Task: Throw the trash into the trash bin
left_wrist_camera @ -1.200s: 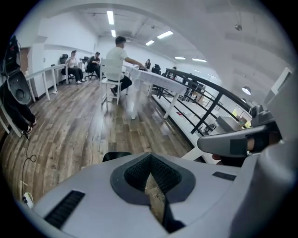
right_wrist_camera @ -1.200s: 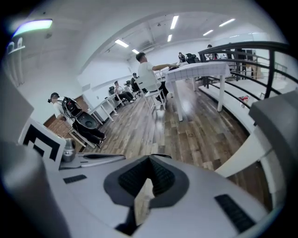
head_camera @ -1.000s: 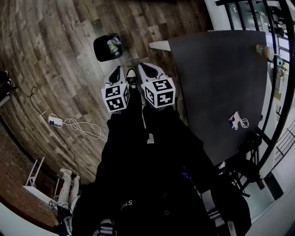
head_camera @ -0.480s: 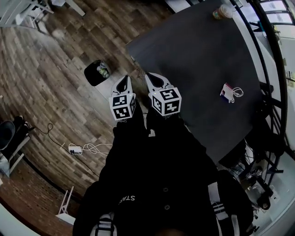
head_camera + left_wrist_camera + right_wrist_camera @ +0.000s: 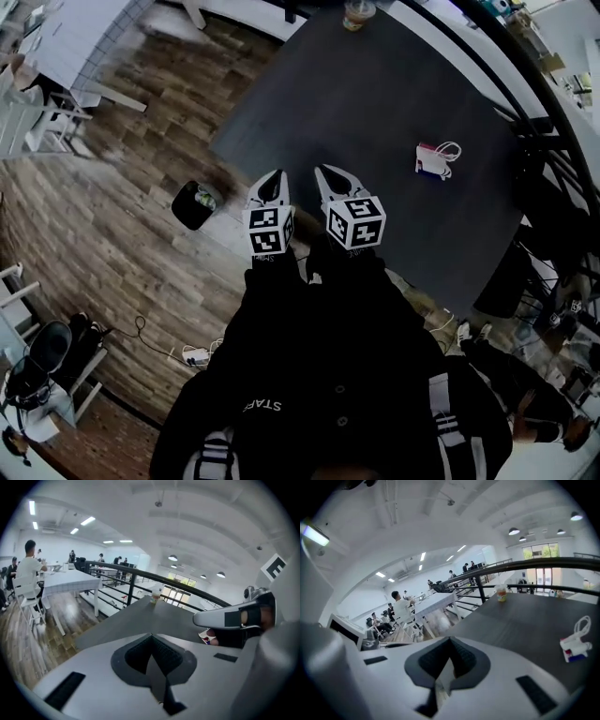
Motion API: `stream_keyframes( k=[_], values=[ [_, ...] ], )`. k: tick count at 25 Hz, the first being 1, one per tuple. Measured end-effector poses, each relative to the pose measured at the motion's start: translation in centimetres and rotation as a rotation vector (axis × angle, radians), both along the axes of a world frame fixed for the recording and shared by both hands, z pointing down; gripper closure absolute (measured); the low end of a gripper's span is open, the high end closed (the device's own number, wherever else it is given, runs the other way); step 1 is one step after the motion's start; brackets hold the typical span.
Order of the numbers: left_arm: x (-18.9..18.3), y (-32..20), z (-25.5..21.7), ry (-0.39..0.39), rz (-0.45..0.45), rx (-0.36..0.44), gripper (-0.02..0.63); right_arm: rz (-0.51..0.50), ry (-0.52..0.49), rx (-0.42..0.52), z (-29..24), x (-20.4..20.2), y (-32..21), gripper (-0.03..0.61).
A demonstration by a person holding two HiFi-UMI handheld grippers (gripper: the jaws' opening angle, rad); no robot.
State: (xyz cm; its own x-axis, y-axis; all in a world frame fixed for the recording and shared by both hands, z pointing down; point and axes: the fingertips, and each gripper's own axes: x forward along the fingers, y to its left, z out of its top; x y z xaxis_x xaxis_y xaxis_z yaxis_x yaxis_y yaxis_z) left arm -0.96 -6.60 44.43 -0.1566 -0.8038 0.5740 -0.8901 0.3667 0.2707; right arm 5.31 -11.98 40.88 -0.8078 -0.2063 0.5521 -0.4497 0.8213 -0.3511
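Dark desk point(image 5: 394, 103), wood floor point(image 5: 112, 244), trash bin point(image 5: 192, 204) nearby. Cup point(image 5: 356, 13) and corded gadget point(image 5: 433, 159) on desk. Left claw point(image 5: 276, 176), right claw point(image 5: 325, 172) closed, empty.

From here the table point(image 5: 403, 103) looks dark and matt with a faint grain, and the floor point(image 5: 112, 225) is rough-looking wooden planks. The left gripper point(image 5: 274, 178) and right gripper point(image 5: 325, 172) have smooth, matt, pale plastic shells; black ribbed pads point(image 5: 165, 654) line the jaws.

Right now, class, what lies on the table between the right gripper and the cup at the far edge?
Only bare tabletop between right gripper and cup, per the head view; the corded item sits aside.
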Motion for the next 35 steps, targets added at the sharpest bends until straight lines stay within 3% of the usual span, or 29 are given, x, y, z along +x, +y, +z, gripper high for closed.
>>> stream_keyframes(
  k=[14,24,35],
  values=[
    [14.1,-12.3,-7.1,-0.043,0.336,0.129,0.614,0.384,-0.040,0.108,-6.4,17.5,-9.9,0.563],
    [23.8,-16.5,-10.0,-0.049,0.504,0.201,0.614,0.539,-0.084,0.202,-10.5,26.6,-13.0,0.563],
    [29.0,-19.4,-14.4,-0.104,0.602,0.315,0.614,0.641,-0.115,0.333,-13.9,32.5,-14.8,0.563]
  ],
)
